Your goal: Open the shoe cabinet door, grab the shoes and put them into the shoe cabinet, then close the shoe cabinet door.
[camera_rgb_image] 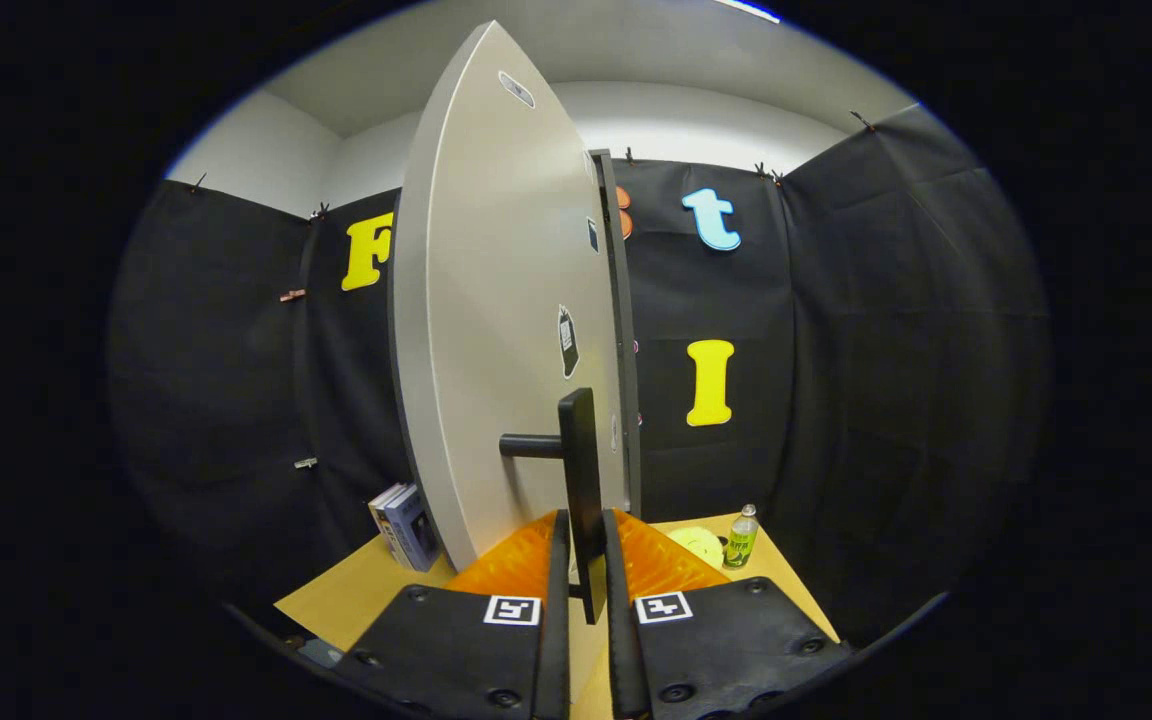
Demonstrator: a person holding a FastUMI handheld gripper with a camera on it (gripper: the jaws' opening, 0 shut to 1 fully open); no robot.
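Observation:
The grey cabinet door (496, 330) stands edge-on ahead of me, swung partly open, with the cabinet body's dark edge (621, 330) just right of it. A black bar handle (578, 470) sticks out from the door on a short stem. My gripper (584, 545) is shut on the handle's lower end, one finger on each side of the bar. The inside of the cabinet is hidden behind the door.
A tan tabletop (356, 595) carries the cabinet. A few books (404, 527) stand left of the door's foot. A small green bottle (741, 537) and a pale yellow round thing (698, 545) sit to the right of my fingers.

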